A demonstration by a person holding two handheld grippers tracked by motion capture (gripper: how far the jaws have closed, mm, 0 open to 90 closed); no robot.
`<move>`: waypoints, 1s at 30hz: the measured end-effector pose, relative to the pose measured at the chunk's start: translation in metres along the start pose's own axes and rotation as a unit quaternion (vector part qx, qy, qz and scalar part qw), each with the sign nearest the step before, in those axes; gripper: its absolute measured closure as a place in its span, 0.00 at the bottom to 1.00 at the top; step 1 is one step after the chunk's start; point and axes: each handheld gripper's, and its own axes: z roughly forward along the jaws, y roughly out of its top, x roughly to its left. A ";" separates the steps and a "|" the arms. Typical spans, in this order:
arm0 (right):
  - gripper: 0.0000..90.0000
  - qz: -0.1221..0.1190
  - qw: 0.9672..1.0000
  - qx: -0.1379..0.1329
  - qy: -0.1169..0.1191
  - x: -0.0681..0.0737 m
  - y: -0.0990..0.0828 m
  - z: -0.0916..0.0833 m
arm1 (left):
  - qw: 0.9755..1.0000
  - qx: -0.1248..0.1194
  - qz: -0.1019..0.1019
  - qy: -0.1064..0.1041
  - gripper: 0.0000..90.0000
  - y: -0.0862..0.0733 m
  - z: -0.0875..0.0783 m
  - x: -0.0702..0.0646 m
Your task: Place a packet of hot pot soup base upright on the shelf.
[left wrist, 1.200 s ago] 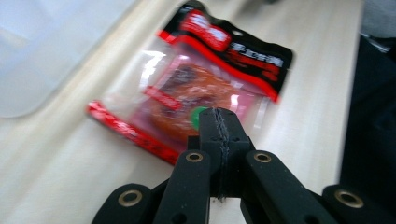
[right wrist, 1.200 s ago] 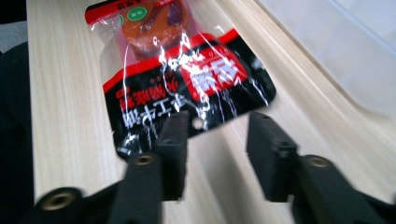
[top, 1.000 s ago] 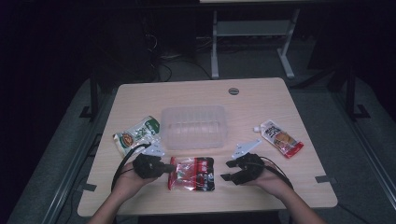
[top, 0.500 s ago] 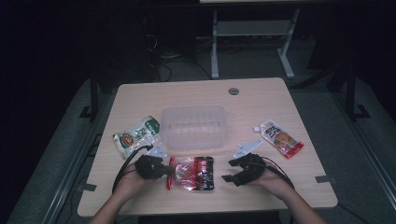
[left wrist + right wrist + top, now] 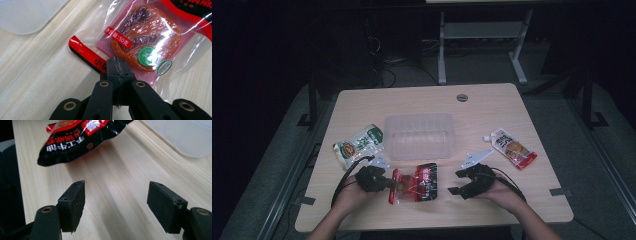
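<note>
Pouch: red-and-black snack pouch (image 5: pixel 414 183) with a clear window lies on the table (image 5: pixel 492 107), near the front edge, between the two hand-held grippers and just in front of the tub.
Left hand-held gripper (image 5: pixel 388 183): jaws pressed together on the pouch's left edge; in the left gripper view the tips (image 5: pixel 117 65) pinch the clear seal beside a red strip, orange-brown food visible through the film.
Right hand-held gripper (image 5: pixel 457 182): jaws have just been opening and stand wide apart, nothing between them; in the right gripper view they hang over bare wood, the pouch's black end (image 5: pixel 75 138) a little ahead and apart from them.
Tub: clear plastic tub (image 5: pixel 419 135) sits mid-table, behind the pouch.
Green pack (image 5: pixel 358 146): lies left of the tub, close to the left hand.
Spout pack (image 5: pixel 511 148): white and orange, lies right of the tub, well apart from the pouch.
</note>
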 end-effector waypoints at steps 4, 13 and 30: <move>0.32 0.004 1.000 -0.015 0.017 0.001 0.004 0.003 | 1.000 0.004 0.003 0.002 1.00 0.001 0.000 0.000; 0.32 0.015 0.998 -0.028 0.052 0.010 0.015 0.018 | 1.000 0.002 0.001 0.004 1.00 0.001 0.000 -0.001; 0.33 0.054 0.993 -0.035 0.099 0.016 0.027 0.043 | 1.000 0.007 0.001 0.010 1.00 0.001 0.000 -0.003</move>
